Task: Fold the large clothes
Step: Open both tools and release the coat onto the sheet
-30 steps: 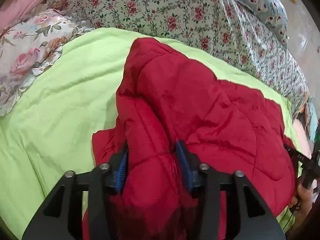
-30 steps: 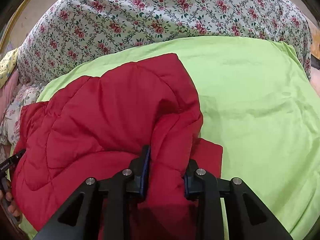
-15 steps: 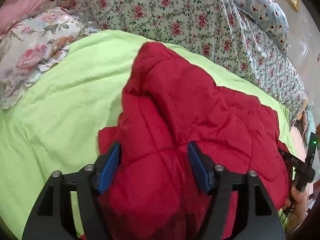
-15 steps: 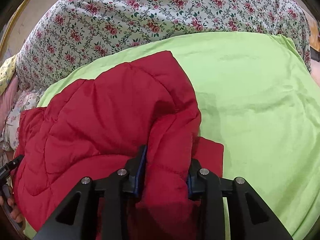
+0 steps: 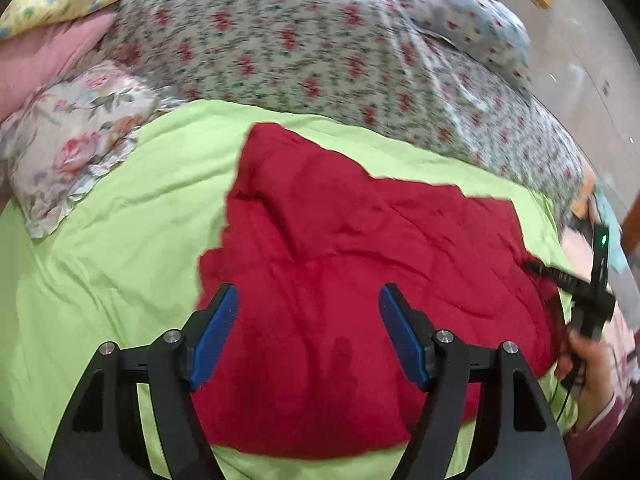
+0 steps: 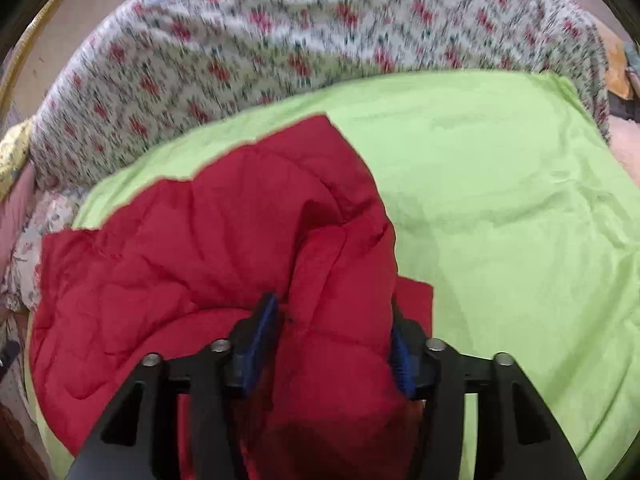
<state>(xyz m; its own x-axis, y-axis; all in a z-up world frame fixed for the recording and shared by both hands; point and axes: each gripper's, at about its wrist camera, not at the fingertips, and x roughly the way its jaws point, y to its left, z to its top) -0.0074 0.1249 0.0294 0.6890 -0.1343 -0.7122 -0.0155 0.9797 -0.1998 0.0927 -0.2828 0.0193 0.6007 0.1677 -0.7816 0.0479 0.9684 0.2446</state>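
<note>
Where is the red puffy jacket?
The red jacket lies on the green sheet, in front of the flowery bedspread, below both grippers.

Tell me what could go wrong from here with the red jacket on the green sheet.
1. The right gripper is opening with a thick fold of the red jacket between its pads; the puffy fabric may spring up and undo the fold.
2. The left gripper is open above the jacket, so nothing pins that side and it could slump.
3. The jacket's near edge lies close to the edge of the green sheet; a snagged pad might drag it off.
</note>
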